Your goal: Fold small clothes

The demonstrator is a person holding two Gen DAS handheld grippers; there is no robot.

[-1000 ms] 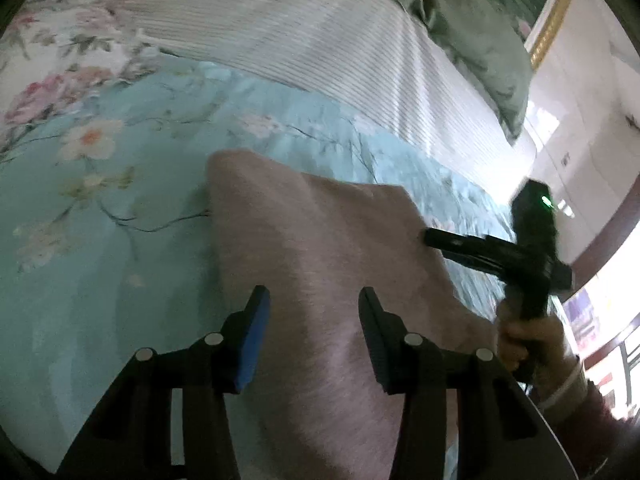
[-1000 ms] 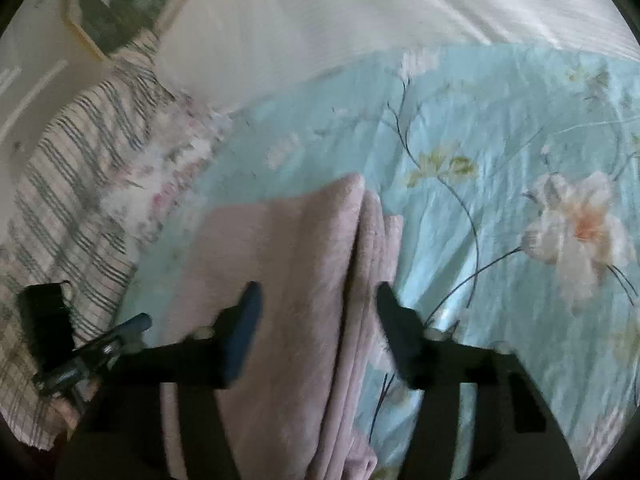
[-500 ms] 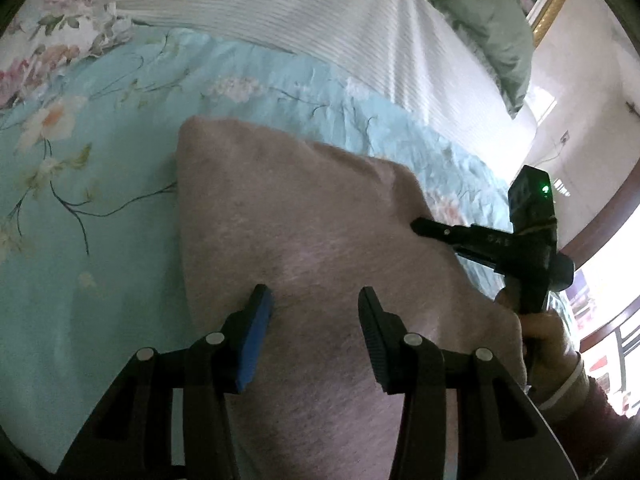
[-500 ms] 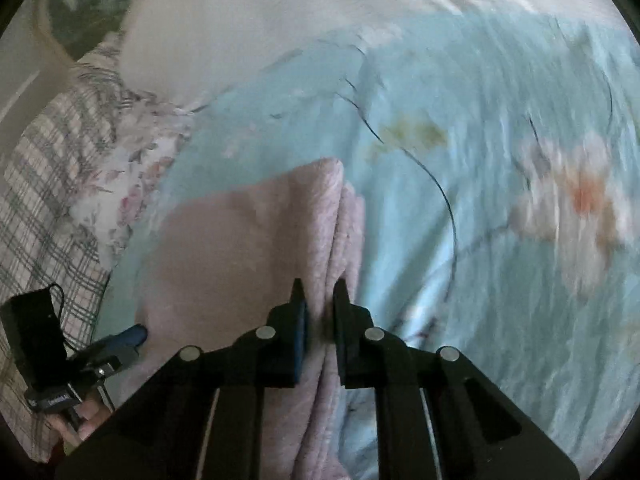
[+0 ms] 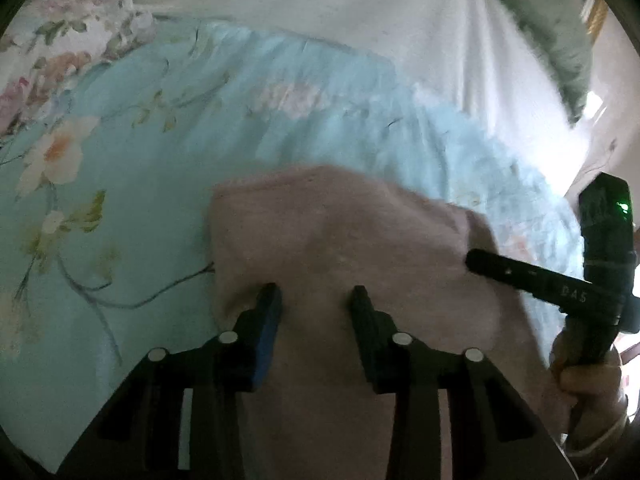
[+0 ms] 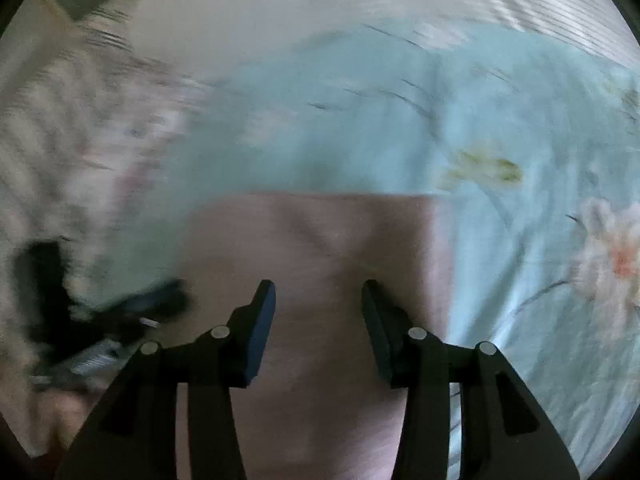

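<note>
My left claw released above folded pink garment; my right claw released; floral bedsheet beneath.

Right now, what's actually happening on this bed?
A person with a handheld gripper in each hand is folding a pink garment on a light-blue floral bedspread. The left gripper and right gripper both hover open over the folded cloth, gripping nothing. The right-wrist view is motion-blurred.
</note>
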